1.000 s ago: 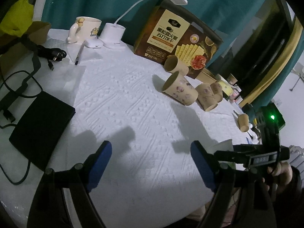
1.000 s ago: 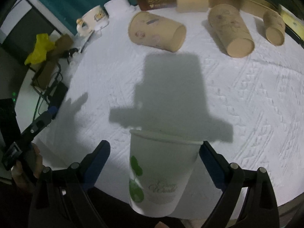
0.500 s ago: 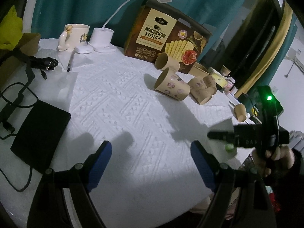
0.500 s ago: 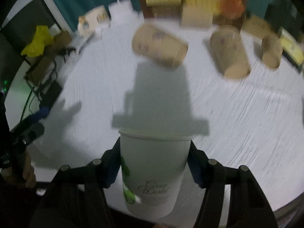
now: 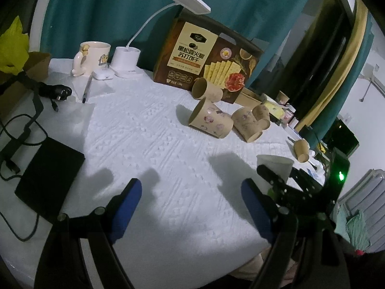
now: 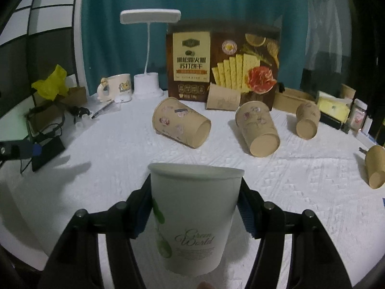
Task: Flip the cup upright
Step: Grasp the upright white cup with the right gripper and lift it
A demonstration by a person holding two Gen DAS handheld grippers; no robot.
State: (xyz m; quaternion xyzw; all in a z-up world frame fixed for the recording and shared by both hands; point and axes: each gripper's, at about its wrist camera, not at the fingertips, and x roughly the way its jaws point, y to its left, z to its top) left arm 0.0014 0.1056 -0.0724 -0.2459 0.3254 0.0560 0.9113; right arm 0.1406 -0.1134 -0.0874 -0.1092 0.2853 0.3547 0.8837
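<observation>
Gripping the white paper cup (image 6: pixel 195 216) at both sides, the right gripper (image 6: pixel 195 207) holds it rim-up, apparently above the table (image 6: pixel 300 187); the left gripper (image 5: pixel 190 207) stands open, empty.

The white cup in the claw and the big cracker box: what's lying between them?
In the right wrist view, two brown flowered cups lie tipped over on the tablecloth between the white cup and the cracker box.
</observation>
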